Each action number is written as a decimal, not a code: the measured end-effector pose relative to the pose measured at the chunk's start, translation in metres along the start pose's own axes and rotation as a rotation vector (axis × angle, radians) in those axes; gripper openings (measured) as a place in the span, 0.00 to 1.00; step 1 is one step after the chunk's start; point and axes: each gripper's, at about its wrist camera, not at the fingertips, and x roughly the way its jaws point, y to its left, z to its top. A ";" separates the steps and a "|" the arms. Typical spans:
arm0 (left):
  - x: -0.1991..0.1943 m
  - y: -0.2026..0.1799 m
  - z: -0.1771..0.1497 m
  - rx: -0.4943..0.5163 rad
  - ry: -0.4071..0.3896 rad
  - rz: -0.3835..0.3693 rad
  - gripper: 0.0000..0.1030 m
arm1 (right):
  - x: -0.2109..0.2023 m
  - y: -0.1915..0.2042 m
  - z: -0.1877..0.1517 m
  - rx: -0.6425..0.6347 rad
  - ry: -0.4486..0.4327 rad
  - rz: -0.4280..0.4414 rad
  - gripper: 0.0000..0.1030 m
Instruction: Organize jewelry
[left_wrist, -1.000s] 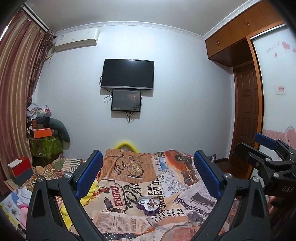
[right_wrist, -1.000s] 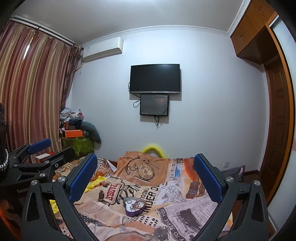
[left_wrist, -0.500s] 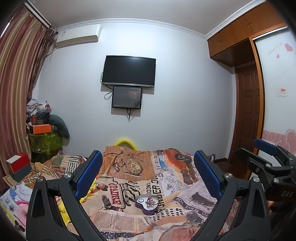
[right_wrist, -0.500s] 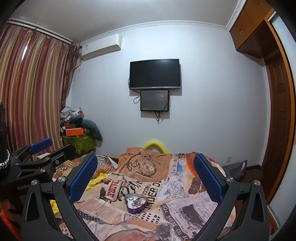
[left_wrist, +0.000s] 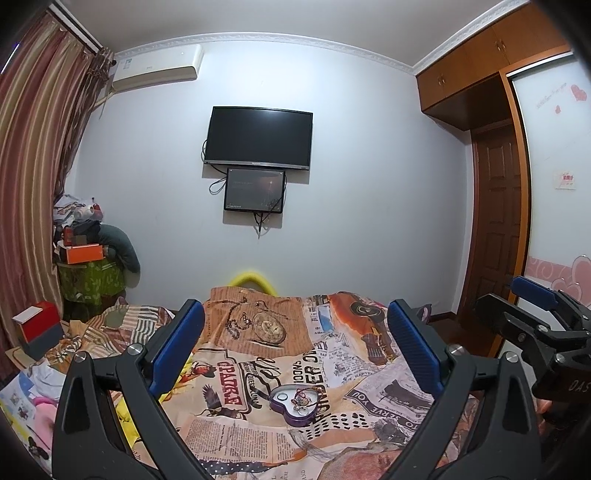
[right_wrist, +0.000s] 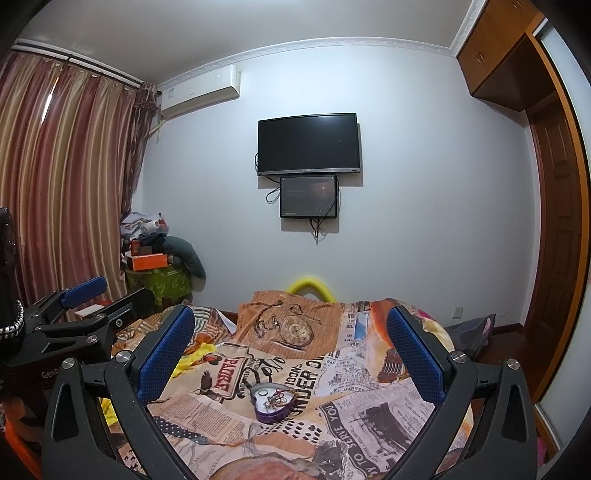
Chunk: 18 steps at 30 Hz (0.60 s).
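The purple heart-shaped tin (left_wrist: 294, 404) of jewelry lies on the bed (left_wrist: 258, 439), below and ahead of both spread, empty grippers: left gripper (left_wrist: 295, 354), right gripper (right_wrist: 291, 356).

Left hand-held gripper (left_wrist: 295, 354): matte black plastic frame, two arms with triangular cut-outs, silver screw heads at the pivots. Fingers (left_wrist: 179, 345) wear blue pads with fine ribbed texture. Right hand-held gripper (right_wrist: 291, 356): same black frame and silver screws, blue pads with a dotted mesh texture. Seen side-on from the other camera, each body carries partial white lettering: "DAS" on the right one, "Gen" on the left.
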 end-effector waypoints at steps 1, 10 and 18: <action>0.000 0.001 0.000 0.001 0.000 -0.001 0.97 | 0.001 0.000 0.000 0.002 0.001 0.000 1.00; 0.002 0.003 -0.001 -0.007 0.001 -0.013 0.97 | 0.001 -0.001 -0.001 0.008 0.005 -0.001 1.00; 0.006 0.006 -0.001 -0.023 0.007 -0.023 0.97 | 0.002 -0.003 -0.003 0.015 0.007 -0.004 1.00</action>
